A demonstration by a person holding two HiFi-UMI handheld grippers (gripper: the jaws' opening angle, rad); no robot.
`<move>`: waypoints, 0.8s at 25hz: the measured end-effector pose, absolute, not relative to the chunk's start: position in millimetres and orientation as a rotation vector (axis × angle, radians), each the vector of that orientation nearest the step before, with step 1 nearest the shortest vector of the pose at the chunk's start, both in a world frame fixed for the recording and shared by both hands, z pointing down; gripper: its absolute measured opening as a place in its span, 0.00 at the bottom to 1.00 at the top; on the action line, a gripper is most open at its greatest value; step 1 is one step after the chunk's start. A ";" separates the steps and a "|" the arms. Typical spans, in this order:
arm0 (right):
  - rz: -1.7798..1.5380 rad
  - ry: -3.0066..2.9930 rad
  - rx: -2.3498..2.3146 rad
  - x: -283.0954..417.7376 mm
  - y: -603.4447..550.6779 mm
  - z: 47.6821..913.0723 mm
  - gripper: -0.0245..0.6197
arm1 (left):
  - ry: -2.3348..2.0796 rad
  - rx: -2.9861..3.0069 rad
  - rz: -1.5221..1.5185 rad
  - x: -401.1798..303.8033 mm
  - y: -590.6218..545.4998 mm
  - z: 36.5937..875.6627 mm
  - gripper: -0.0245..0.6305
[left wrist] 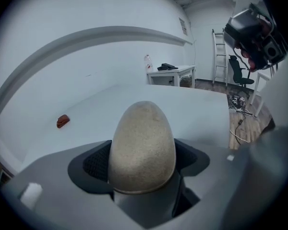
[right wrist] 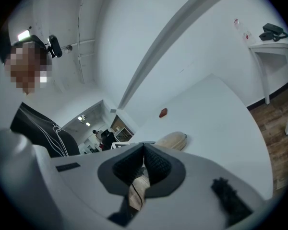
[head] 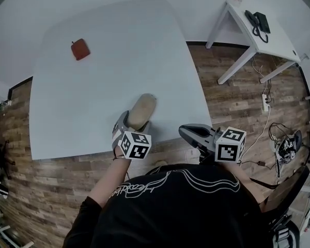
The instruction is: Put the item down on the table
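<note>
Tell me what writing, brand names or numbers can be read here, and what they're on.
None can be read.
Black shirt: white print with lettering on the sleeve, too blurred to read.
Left cube and right cube: black square patterns, no letters.
Wall sign: too small to read.

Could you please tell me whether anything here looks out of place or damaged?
Nothing stands out. The left gripper holds the beige item whole over the table; a red object lies flat farther off.
</note>
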State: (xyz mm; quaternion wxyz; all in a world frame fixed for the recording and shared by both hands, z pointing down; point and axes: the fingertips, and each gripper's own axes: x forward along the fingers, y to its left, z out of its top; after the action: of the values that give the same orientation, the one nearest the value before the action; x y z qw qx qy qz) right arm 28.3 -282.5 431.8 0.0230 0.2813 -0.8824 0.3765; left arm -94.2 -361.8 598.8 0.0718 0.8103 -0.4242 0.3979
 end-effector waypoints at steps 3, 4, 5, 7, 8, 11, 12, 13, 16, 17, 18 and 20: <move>1.174 -2.727 0.864 25.7 -283.9 433.6 0.05 | -1.256 2.439 1.218 -93.0 -361.5 602.9 0.63; 1.176 -2.725 0.860 24.6 -284.0 434.5 0.05 | -1.249 2.441 1.219 -93.2 -361.3 603.5 0.63; 1.178 -2.723 0.856 23.4 -284.1 434.8 0.05 | -1.241 2.441 1.220 -93.5 -361.1 603.8 0.64; 1.180 -2.717 0.853 22.2 -284.7 435.7 0.05 | -1.213 2.429 1.225 -93.6 -360.5 604.5 0.64; 1.181 -2.713 0.855 22.4 -285.1 437.0 0.05 | -1.190 2.420 1.229 -93.0 -359.6 604.9 0.64; 1.186 -2.704 0.861 24.2 -285.8 441.7 0.05 | -1.111 2.421 1.226 -86.7 -354.5 604.6 0.64; 1.186 -2.702 0.859 24.2 -285.7 442.2 0.05 | -1.091 2.425 1.218 -84.2 -352.6 603.6 0.65; 1.185 -2.702 0.855 23.8 -285.6 441.9 0.05 | -1.074 2.427 1.207 -82.2 -350.8 602.0 0.66; 1.172 -2.710 0.832 20.8 -285.1 438.8 0.05 | -1.037 2.422 1.152 -79.9 -346.3 593.0 0.68; 1.164 -2.715 0.823 19.8 -285.2 437.2 0.05 | -1.032 2.418 1.123 -80.6 -345.1 588.5 0.68; 1.154 -2.718 0.815 19.0 -285.4 435.8 0.05 | -1.028 2.410 1.087 -81.8 -343.7 583.3 0.68; 1.136 -2.726 0.806 18.3 -286.3 433.2 0.05 | -1.018 2.390 0.997 -85.4 -340.3 569.1 0.68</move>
State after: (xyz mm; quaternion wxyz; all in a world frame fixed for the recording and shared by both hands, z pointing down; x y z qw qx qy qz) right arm 18.3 -286.3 433.2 0.0402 0.2632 -0.8898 0.3707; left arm -85.4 -340.3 569.1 0.1785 0.8451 -0.3601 0.3526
